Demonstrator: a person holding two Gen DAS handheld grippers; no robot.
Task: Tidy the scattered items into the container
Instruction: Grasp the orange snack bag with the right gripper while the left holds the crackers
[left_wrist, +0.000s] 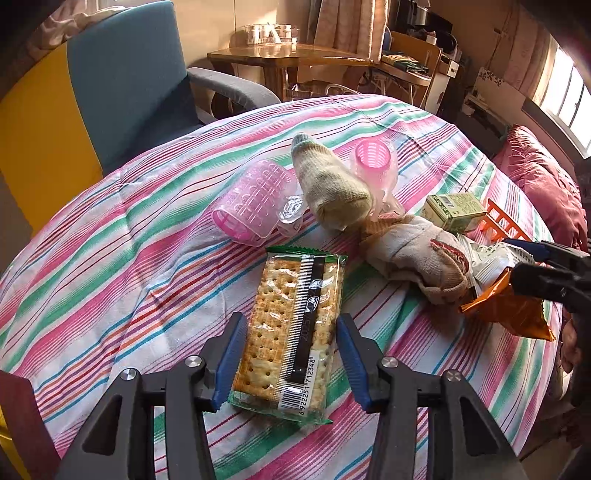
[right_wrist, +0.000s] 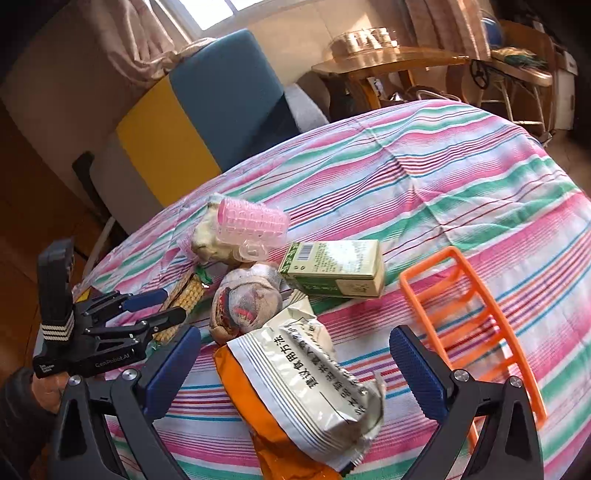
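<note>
**Snacks and socks scattered on the striped table, orange basket lying empty**

Left wrist view: the left tool (left_wrist: 291, 354) is spread wide, its blue pads on either side of the cracker pack (left_wrist: 291, 332) without touching it. The pack lies flat on the striped cloth (left_wrist: 110, 258). Beyond it lie a pink hair roller (left_wrist: 255, 206), a rolled cream sock (left_wrist: 332, 192) and a second roller (left_wrist: 373, 155). To the right sit a dirty sock (left_wrist: 417, 258), a green box (left_wrist: 454, 210) and an orange snack bag (left_wrist: 513, 314).

Right wrist view: the right tool (right_wrist: 295, 373) is wide open, holding nothing, above a white packet (right_wrist: 314, 391) that lies on the orange snack bag. The orange basket (right_wrist: 472, 325) rests tipped on the cloth at the right, with nothing inside it that I can see. The green box lies just beside it.
</note>
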